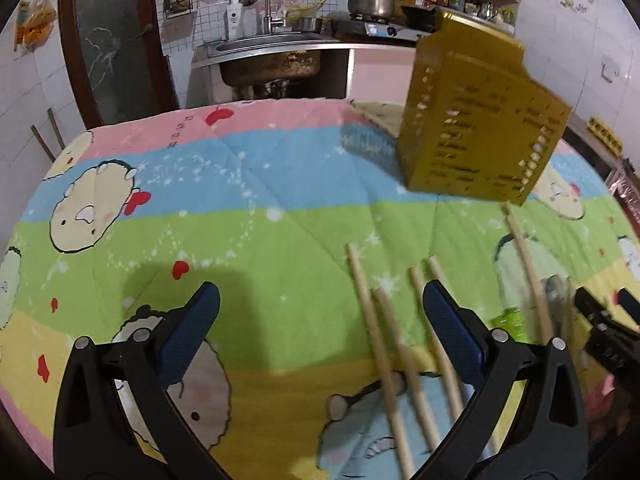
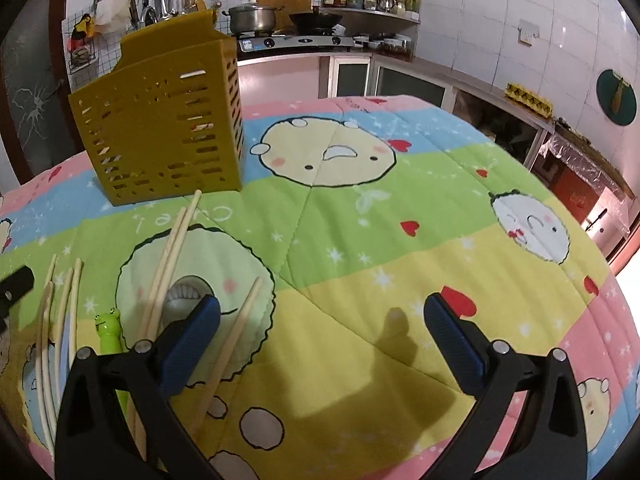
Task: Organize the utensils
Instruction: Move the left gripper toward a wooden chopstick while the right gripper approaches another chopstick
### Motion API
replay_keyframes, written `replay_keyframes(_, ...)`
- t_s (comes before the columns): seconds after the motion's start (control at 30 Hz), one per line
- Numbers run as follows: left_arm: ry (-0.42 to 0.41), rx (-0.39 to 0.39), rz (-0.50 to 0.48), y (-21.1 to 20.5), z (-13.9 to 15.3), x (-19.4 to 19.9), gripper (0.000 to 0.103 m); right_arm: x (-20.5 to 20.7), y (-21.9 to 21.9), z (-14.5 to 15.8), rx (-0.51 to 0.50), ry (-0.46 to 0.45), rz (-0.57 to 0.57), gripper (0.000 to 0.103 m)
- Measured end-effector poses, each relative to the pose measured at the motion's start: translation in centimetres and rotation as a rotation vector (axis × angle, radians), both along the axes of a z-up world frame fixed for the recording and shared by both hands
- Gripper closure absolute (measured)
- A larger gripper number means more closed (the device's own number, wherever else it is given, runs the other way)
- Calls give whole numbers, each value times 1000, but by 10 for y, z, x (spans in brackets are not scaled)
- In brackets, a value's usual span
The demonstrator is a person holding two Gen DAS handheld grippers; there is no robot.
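both tools [image 1: 320, 320] [image 2: 322, 320] wide open, empty; chopsticks [image 2: 168, 264] beside them, before holder [image 2: 160, 120].

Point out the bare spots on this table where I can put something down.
Free: the cloth right of the yellow holder out to the table's right edge, and the stretch left of the holder and chopsticks in the left wrist view. Crowded: in front of the holder, where chopsticks and a green frog utensil lie.
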State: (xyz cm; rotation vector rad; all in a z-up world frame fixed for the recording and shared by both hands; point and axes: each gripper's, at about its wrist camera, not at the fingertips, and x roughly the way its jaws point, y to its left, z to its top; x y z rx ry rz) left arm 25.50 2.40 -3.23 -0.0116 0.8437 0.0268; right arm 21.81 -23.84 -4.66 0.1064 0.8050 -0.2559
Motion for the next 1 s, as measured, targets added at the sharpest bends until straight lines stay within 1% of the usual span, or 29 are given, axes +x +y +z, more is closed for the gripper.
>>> replay_keyframes(0.07, 4, 11, 11, 4, -4, 0, 5, 0, 1, -2, 2, 2, 3, 4)
replay_keyframes(0.2, 29, -11, 35, 13, -12, 6, 5, -1, 1, -2, 5, -6, 6, 4)
replay_keyframes(0.33, 60, -5, 48, 15, -20, 9, 5, -1, 2, -3, 6, -7, 16, 4)
replay_keyframes(0.57, 79, -5, 34, 14, -26, 13, 6, -1, 3, -4, 4, 2, 23, 4)
replay_keyframes(0.67, 83, -11, 25, 14, -26, 12, 9, -2, 5, -4, -3, 5, 24, 4)
replay_keyframes(0.83, 92, 6, 9, 6, -27, 12, 15, -2, 6, -4, -15, 19, 22, 4)
replay_keyframes(0.9, 102, 0, 5, 4, -27, 13, 20, 0, 7, -5, -10, 31, 22, 4)
replay_keyframes(0.93, 105, -2, 4, 3, -26, 13, 21, 0, 7, -6, -6, 38, 21, 5)
replay_keyframes(1.0, 115, -13, -5, 2, -24, 14, 28, 3, 7, -8, 8, 57, 27, 12)
